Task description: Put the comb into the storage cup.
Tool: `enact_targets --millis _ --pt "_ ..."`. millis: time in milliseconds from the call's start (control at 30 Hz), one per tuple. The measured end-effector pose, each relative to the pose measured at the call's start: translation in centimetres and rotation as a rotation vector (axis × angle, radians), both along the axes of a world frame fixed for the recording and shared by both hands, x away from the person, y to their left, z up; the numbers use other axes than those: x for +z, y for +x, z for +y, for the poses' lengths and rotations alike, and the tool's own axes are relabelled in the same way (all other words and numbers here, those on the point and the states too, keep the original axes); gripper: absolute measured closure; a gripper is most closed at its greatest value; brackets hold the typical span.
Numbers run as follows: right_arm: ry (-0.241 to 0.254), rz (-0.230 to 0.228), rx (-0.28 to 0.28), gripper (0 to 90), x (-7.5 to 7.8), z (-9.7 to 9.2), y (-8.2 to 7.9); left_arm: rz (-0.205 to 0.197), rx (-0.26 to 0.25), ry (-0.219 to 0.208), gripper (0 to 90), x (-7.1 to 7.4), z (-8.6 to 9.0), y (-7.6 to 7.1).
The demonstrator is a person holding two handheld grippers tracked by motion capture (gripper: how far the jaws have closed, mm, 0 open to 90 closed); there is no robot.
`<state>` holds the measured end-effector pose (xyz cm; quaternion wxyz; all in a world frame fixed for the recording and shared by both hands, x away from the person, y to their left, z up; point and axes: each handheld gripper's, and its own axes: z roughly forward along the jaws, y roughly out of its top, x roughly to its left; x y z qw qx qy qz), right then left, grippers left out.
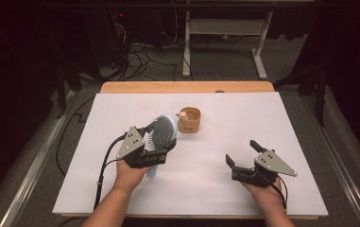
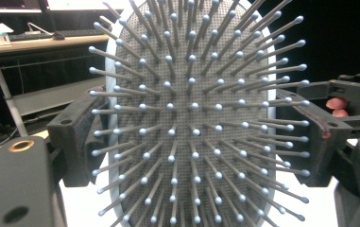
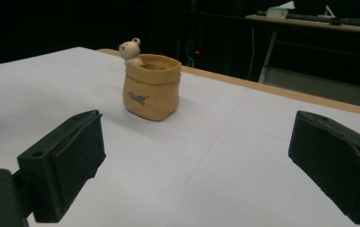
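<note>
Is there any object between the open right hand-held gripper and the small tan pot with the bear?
Nothing visible does. Between the right hand-held gripper and the tan pot lies only bare white table. The hairbrush sits off to the side in the left hand-held gripper.

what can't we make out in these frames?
- Brush handle: high view, mostly hidden under the left tongs and hand.
- Brush back and lower end: left gripper view, bristles face the camera and the bottom edge cuts it off.
- Inside of the pot: both the high view and the right gripper view are too shallow, and the rim hides the contents.
- Pot lettering: right gripper view, too small to read.
- Right tongs tips: right gripper view, cut by the edges.
</note>
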<state>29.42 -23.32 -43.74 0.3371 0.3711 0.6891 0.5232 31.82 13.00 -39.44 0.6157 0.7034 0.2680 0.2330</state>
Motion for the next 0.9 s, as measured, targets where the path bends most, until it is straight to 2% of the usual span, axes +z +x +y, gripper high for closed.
enact_targets --millis 167,400,800,900 --pt "0.012 0.016 0.038 5.0 0.8 1.7 0.7 -0.003 -0.002 0.008 20.6 -0.1 -0.1 -0.1" --pt "0.038 0.011 0.103 4.4 1.8 3.6 1.4 -0.004 -0.001 0.021 20.6 -0.4 -0.2 -0.3" --pt "0.072 0.02 0.158 4.5 2.9 5.7 2.1 -0.013 0.007 0.029 20.6 -0.6 -0.3 -0.4" --pt "0.075 0.01 0.17 4.6 3.4 6.2 2.1 -0.015 0.003 0.033 20.6 -0.6 -0.5 -0.5"
